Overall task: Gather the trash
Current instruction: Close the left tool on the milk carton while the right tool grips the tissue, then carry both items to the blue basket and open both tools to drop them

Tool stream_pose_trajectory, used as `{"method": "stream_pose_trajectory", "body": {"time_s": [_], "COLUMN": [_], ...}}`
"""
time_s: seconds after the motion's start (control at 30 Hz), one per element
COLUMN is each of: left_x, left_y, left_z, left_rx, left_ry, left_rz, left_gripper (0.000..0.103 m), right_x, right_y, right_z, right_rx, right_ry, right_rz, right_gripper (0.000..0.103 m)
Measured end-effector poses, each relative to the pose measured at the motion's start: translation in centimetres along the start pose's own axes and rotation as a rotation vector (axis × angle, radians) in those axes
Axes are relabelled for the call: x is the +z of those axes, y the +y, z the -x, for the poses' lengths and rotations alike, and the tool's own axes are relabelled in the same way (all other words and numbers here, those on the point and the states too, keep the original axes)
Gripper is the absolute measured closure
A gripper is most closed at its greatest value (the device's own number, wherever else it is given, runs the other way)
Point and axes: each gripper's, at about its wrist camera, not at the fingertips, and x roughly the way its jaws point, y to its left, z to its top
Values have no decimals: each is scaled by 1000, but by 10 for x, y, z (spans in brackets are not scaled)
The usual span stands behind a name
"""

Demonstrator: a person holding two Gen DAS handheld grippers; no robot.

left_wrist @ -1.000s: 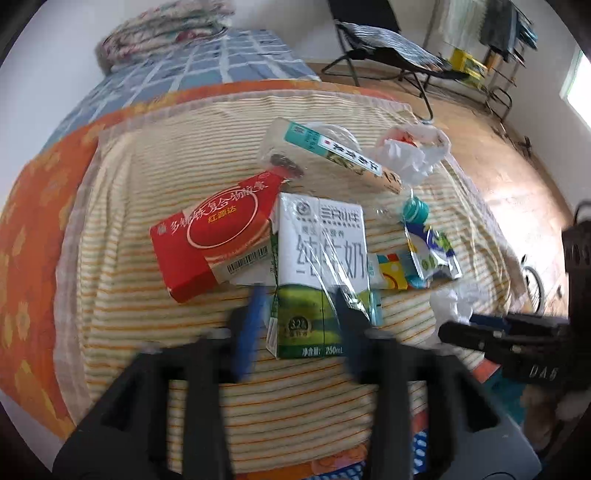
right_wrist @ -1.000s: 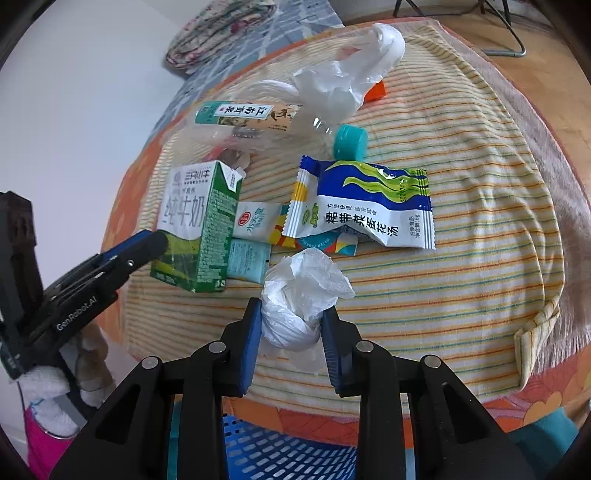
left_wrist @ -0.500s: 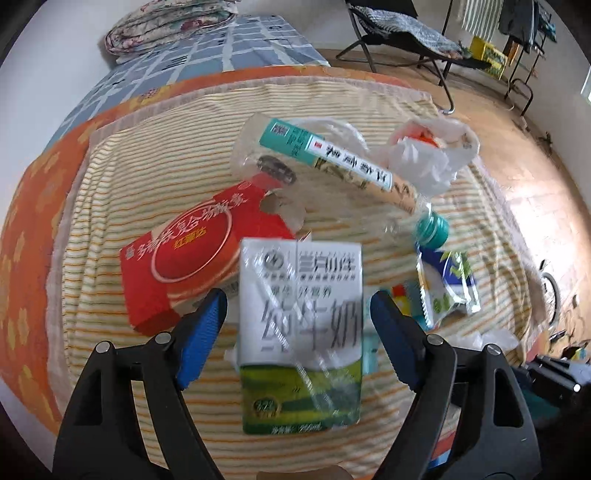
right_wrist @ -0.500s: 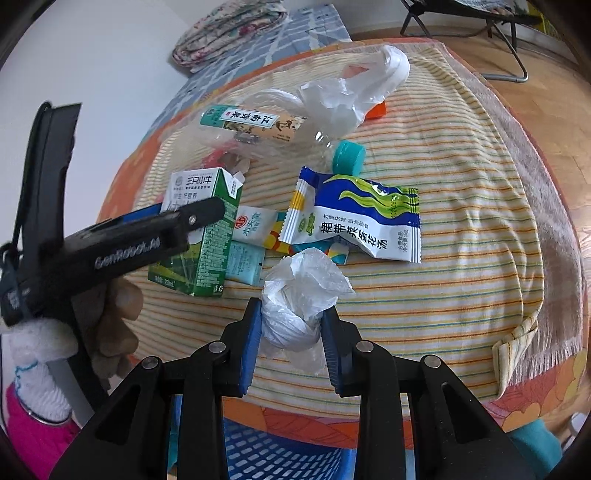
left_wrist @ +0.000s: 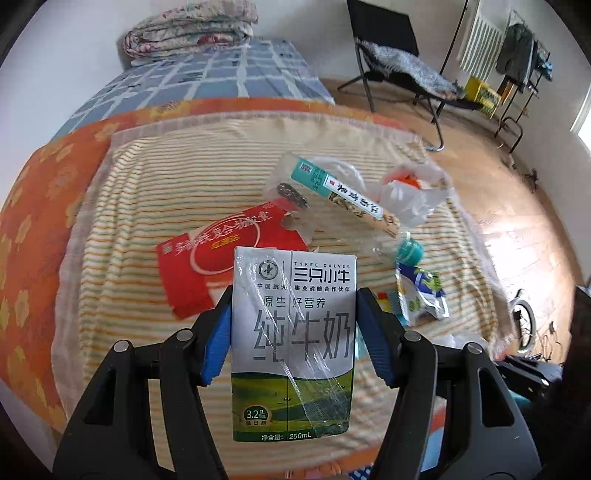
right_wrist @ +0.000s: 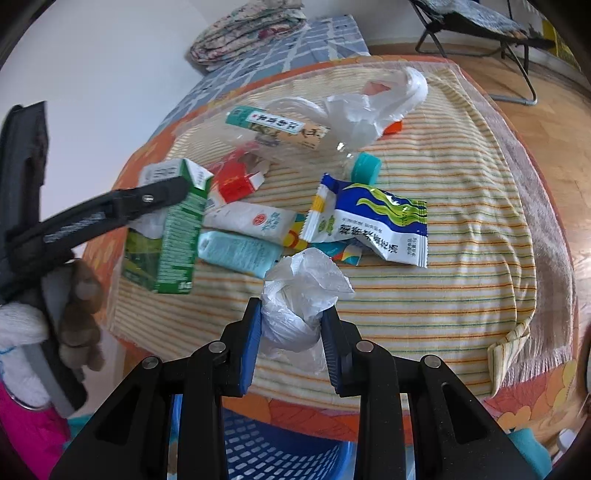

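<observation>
A white and green milk carton (left_wrist: 293, 350) stands upright between the blue pads of my left gripper (left_wrist: 293, 325). The jaws are closing and both pads press its sides. In the right wrist view the carton (right_wrist: 173, 236) hangs tilted just above the striped cloth, with the left gripper (right_wrist: 147, 195) on it. My right gripper (right_wrist: 291, 332) is shut on a crumpled white plastic wad (right_wrist: 303, 291) above the table's near edge. A red box (left_wrist: 218, 258), a clear bottle (left_wrist: 340, 192) with a teal cap (left_wrist: 408, 251) and a blue-white snack packet (right_wrist: 373, 221) lie on the cloth.
A blue slotted basket (right_wrist: 280, 450) stands below the near table edge, under the right gripper. A white plastic bag (right_wrist: 369, 107) and small flat packets (right_wrist: 243, 218) lie among the trash. A bed with a folded quilt (left_wrist: 188, 29) and a folding chair (left_wrist: 399, 62) stand behind.
My left gripper opened wide around the milk carton, then closed on its sides and raised it off the cloth. The right gripper still holds the white wad and has rolled a little.
</observation>
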Motion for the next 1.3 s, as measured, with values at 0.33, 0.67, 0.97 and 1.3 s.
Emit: {"method": "stream_pose_trajectory", "body": {"time_s": [0.33,0.67,0.97,1.3], "left_x": [-52,-113,-165,-188], "left_y": [3,2,-3,-12], "left_z": [73,101,94,85], "left_rx": [-43,-52,-57,-37], "left_ry": [-80,-121,-99,-82], "left_rz": [-7,55,106,105], "left_gripper": [38,38,38,38], "right_x": [-35,-90,-124,-137], "right_y": [48,62,56,58], "right_z": [30,51,48,42], "right_rx": [8,40,14,-2], "right_ry": [-36,-42,-8,10], "right_rz": [202,267,266,282], "right_gripper": [74,74,74,73]}}
